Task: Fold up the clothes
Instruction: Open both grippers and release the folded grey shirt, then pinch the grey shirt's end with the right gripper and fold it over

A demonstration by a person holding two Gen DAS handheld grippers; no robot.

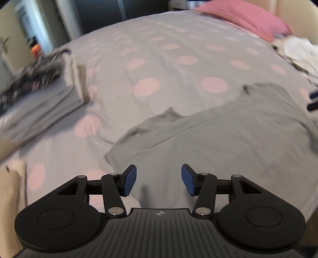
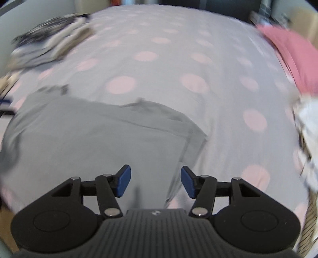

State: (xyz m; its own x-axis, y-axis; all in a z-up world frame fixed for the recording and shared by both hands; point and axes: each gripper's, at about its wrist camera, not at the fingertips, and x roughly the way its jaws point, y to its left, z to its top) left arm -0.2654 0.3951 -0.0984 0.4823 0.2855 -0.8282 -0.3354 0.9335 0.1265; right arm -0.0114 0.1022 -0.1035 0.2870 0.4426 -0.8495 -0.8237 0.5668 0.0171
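Observation:
A grey T-shirt lies spread flat on the bed, its left sleeve out to the side. My left gripper hovers above the shirt's lower left part, open, with nothing between its blue pads. In the right wrist view the same grey T-shirt fills the lower left, its right sleeve reaching toward the middle. My right gripper is open above the shirt's right side edge, and its blue pads hold nothing. The other gripper's dark tip shows at the right edge of the left wrist view.
The bed has a grey cover with pink dots. A stack of folded clothes lies at the left, also seen as the stack in the right wrist view. A pink pillow and a white patterned heap lie at the far right.

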